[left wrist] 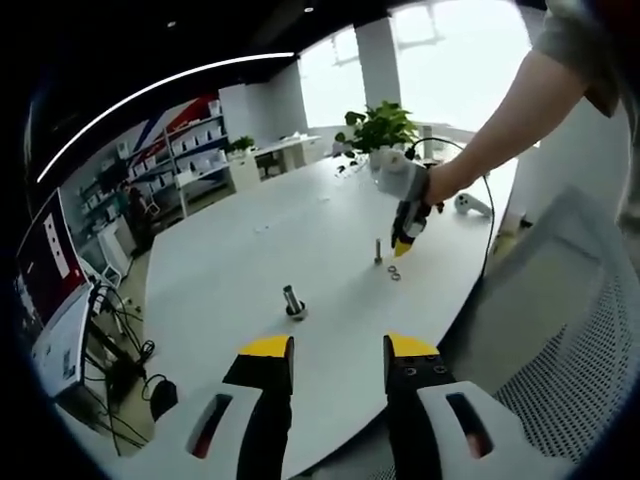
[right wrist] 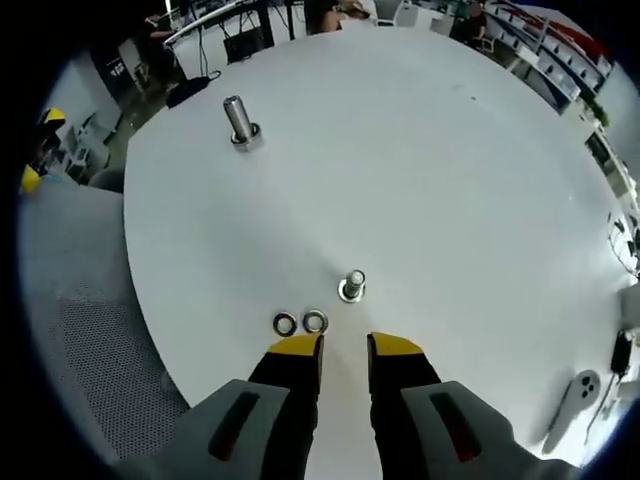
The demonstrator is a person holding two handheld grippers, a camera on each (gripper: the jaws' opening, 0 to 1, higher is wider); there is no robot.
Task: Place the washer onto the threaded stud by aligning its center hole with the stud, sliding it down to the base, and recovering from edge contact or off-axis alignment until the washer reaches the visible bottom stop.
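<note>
While nothing is gripped by either tool, the right gripper point(right wrist: 345, 345) is seen in the right gripper view with its yellow-tipped jaws set a little apart and bare, hovering over the white table point(right wrist: 430, 160). Just ahead of the jaw tips two washers point(right wrist: 300, 323) are laid flat, side by side and nearly touching, and just beyond them the small threaded stud point(right wrist: 352, 285) is stood upright on its base, with no washer around it. A larger stud point(right wrist: 240, 122) is stood well apart, near the far edge on the left. A white controller point(right wrist: 572, 395) is lain near the table's right rim. In the left gripper view the left gripper point(left wrist: 338, 350) is held open by a wider gap, also bare, over the near edge of the table, with the larger stud point(left wrist: 292, 300) ahead of it. Farther off, the right gripper point(left wrist: 404, 243) is held in a gloved hand point(left wrist: 400, 175), pointed down beside the small stud point(left wrist: 378, 250) and the washers point(left wrist: 394, 272). A potted plant point(left wrist: 378, 128) is stood at the table's far side.
</note>
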